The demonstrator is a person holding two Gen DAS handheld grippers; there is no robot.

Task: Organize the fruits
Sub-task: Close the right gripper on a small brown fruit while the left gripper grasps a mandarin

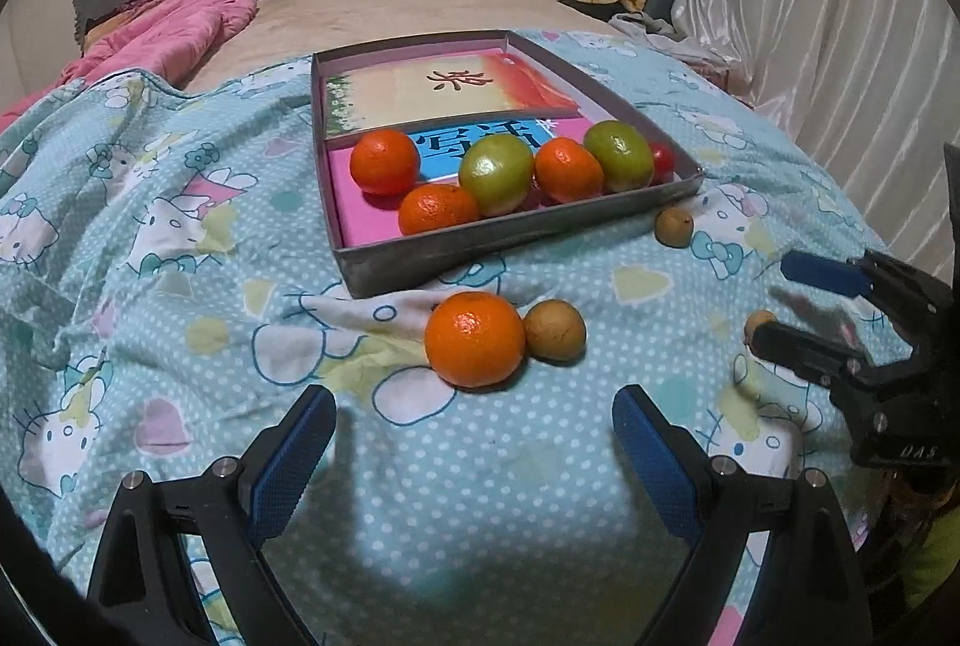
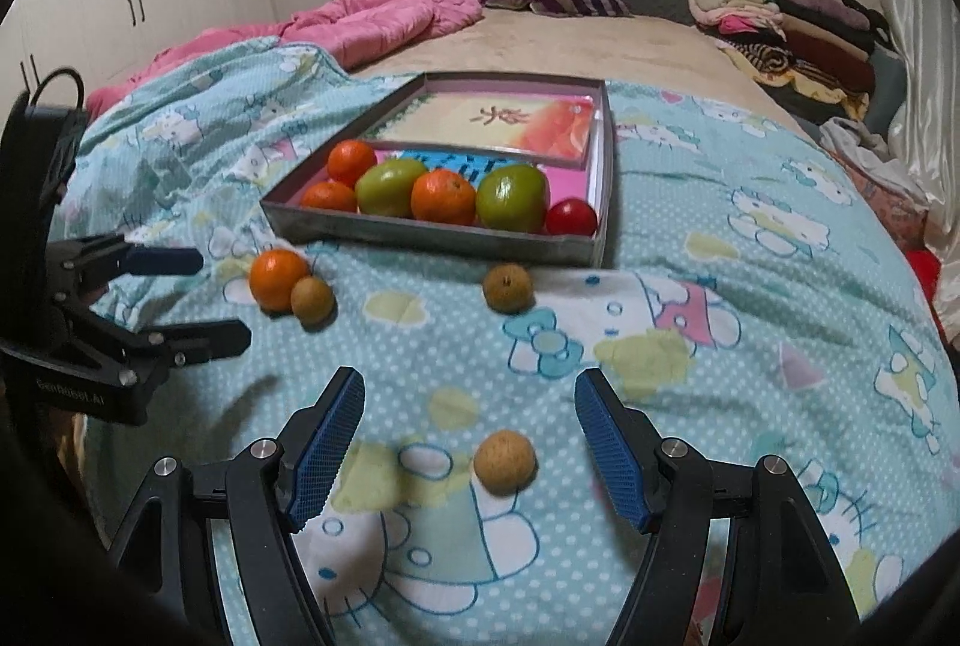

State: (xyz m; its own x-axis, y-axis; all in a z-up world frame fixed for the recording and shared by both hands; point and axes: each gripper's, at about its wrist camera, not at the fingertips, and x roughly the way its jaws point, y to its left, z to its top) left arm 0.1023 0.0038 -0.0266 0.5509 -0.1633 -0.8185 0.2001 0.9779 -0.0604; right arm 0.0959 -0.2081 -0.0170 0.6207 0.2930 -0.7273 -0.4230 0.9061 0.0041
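Four fruits lay loose on the bed in front of the tray (image 2: 420, 232), the nearest brown fruit (image 2: 504, 461) between the wide-open right hand-held gripper (image 2: 469, 442) fingers. Small, round and light, it would likely roll; grip across its middle. Left hand-held gripper (image 1: 474, 433) gaped empty before the orange (image 1: 474, 338).

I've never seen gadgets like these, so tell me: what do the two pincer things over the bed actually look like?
Both are alike. The left gripper and right gripper are black angular frames with silver round bolts at the joints. Each finger ends in a blue pad with a fine ribbed texture. Seen from the side, the left gripper's body carries small white lettering and a black cable.
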